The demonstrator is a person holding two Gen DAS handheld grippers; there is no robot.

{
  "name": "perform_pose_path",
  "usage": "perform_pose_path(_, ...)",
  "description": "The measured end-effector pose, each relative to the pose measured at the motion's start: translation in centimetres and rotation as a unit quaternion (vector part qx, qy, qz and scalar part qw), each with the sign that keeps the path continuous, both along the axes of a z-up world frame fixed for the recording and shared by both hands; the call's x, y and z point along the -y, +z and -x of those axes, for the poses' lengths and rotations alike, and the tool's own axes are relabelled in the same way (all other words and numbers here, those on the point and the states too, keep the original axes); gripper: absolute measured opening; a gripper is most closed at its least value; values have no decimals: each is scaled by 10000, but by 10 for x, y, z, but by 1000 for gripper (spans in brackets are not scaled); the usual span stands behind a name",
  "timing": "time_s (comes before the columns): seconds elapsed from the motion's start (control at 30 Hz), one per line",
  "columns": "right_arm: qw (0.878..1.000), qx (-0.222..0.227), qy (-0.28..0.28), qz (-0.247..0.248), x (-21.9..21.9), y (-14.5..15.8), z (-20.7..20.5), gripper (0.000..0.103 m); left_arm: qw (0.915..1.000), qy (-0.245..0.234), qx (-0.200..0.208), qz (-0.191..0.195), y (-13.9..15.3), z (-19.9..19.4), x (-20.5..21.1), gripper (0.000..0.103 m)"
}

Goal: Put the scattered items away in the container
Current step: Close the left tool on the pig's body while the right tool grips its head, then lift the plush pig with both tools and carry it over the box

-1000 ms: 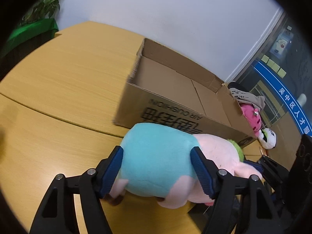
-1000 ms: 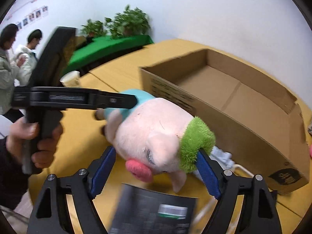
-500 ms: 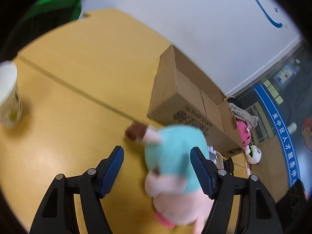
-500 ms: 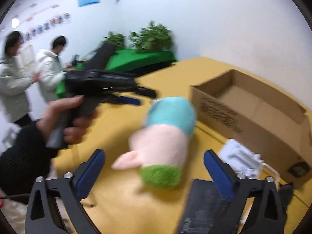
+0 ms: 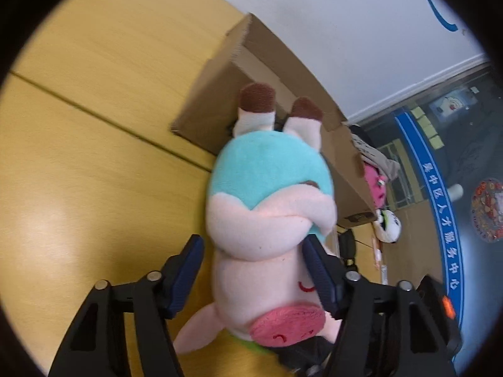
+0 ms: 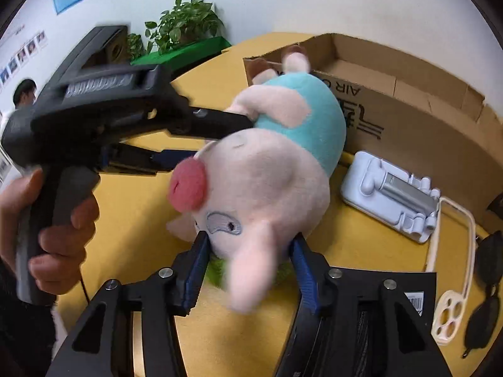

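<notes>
A pink plush pig in a teal shirt (image 5: 267,207) lies head-first between the fingers of my left gripper (image 5: 251,270), feet toward the open cardboard box (image 5: 220,94). The right finger touches it; a gap shows beside the left one. In the right wrist view the pig (image 6: 270,163) has its head wedged between the pads of my right gripper (image 6: 248,267), which is closed on it. The left gripper's body (image 6: 103,103) reaches in from the left, one finger against the pig's shirt. The box (image 6: 408,100) stands just behind the pig.
A white plastic tray with a silver tool (image 6: 393,191), a cream strap (image 6: 452,270) and dark sunglasses (image 6: 487,289) lie on the yellow table right of the pig. A black booklet (image 6: 377,330) lies under my right gripper. More plush toys (image 5: 380,188) lie beyond the box.
The pig, lying loose on the table half a second ago with both grippers open and apart, now sits between both grippers. The right gripper has closed on its head.
</notes>
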State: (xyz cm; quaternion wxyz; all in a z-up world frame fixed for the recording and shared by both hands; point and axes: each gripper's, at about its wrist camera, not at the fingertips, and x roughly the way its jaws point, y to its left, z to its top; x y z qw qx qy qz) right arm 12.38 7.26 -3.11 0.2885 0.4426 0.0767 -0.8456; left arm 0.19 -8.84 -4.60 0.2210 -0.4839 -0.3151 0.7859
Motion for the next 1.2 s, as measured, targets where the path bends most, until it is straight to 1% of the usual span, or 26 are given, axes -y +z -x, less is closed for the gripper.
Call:
perform_pose_path(0.03, 10000, 0, -28, -62, 3, -2, 0, 73, 10000, -88, -1, -31, 0, 2, -5, 60)
perform_pose_path(0.07, 9999, 63, -69, -51, 5, -5, 1, 87, 9999, -151, -11, 35, 1, 3, -11, 60)
perform_pose_path(0.1, 9998, 162, -116, 33, 8, -8, 4, 92, 9996, -209, -48, 166, 2, 3, -18, 60)
perform_pose_path(0.13, 9995, 204, -188, 116, 9, -10, 7, 95, 9992, -250, -100, 312, 5, 4, -24, 60)
perform_pose_path(0.2, 9991, 173, -340, 171, 10, -10, 11, 90, 9982, -259, -142, 523, 11, 5, -30, 60)
perform_pose_path(0.23, 9987, 161, -436, 205, 8, -9, 14, 76, 9980, -233, -139, 565, 12, 6, -30, 59)
perform_pose_path(0.27, 9982, 175, -504, 273, 5, -9, 17, 66, 9982, -204, -118, 545, 12, 7, -28, 58)
perform_pose_path(0.33, 9974, 261, -491, 465, -1, -9, 21, 61, 9987, -200, -61, 474, 10, 9, -28, 56)
perform_pose_path(0.4, 9975, 224, -484, 461, 0, -9, 20, 58, 9978, -215, -111, 613, 15, 6, -34, 53)
perform_pose_path(0.47, 9976, 149, -505, 448, 2, -4, 16, 53, 9968, -227, -213, 741, 22, 1, -40, 52)
perform_pose_path(0.57, 9971, -5, -511, 565, 0, 10, 10, 53, 9943, -167, -521, 919, 47, -9, -47, 51)
perform_pose_path(0.67, 9965, -304, -436, 649, 1, 37, 5, 53, 9891, -166, -955, 1105, 82, -14, -52, 51)
perform_pose_path(0.77, 9938, -604, -443, 819, 1, 71, 7, 53, 9808, -277, -1454, 1272, 123, -11, -59, 51)
perform_pose_path(0.87, 9902, -898, -474, 963, -1, 105, 17, 52, 9724, -379, -1836, 1390, 161, 0, -66, 51)
perform_pose_path(0.93, 9875, -1141, -501, 961, -2, 128, 25, 52, 9685, -451, -2025, 1376, 183, 8, -71, 51)
perform_pose_path(1.07, 9835, -1445, -566, 933, -6, 166, 44, 52, 9623, -619, -2283, 1344, 222, 27, -88, 51)
perform_pose_path(1.13, 9832, -1472, -600, 899, -7, 181, 58, 52, 9572, -673, -2409, 1459, 238, 36, -100, 51)
perform_pose_path(1.2, 9845, -1388, -622, 869, -4, 192, 74, 52, 9545, -697, -2487, 1492, 249, 44, -105, 51)
